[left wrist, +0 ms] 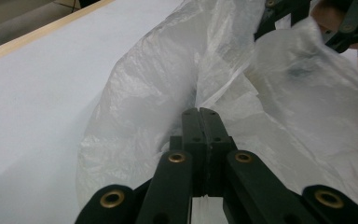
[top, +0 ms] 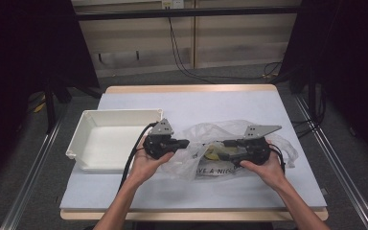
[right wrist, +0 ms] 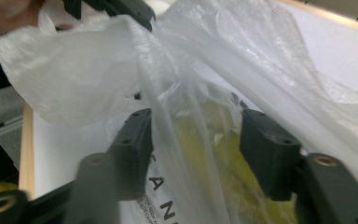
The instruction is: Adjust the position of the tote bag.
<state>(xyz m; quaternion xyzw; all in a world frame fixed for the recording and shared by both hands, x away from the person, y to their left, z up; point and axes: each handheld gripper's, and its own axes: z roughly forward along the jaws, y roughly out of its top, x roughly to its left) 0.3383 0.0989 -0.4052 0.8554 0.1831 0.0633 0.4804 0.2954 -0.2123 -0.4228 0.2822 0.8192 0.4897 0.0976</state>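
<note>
**Two grippers work a clear plastic bag at mid-desk**

Here we are above the desk (top: pixel 124 191), pale blue-grey on top with a wooden edge, and both of the person's hands are in from the near side. The thin, crinkled, see-through plastic bag (top: pixel 230 143) lies right of centre, between the two tools, with dark lettering across its near face and something yellow (top: pixel 215 152) showing through the film.

The left gripper (top: pixel 186 143), held in the left hand (top: pixel 148 160), points right into the bag's left side. From its own camera the left gripper (left wrist: pixel 199 114) has its two black jaws pressed flat together, and the film bunches up right at their tips, so it is clamped on a fold of the bag (left wrist: pixel 158 93).

The right gripper (top: pixel 227 143) comes in from the other side, in the right hand (top: pixel 263 167), pointing left. Its own view tells the story: the right gripper (right wrist: pixel 193 135) has its jaws standing apart, a sheet of the bag (right wrist: pixel 98 60) hanging in the gap between them, the yellow contents (right wrist: pixel 214 163) behind the film. The pads are not pressing on it.

Over on the left, just beside the left hand, sits a white tray (top: pixel 84 136), shallow and rectangular. The bag lies well clear of it on the bare desk.
</note>
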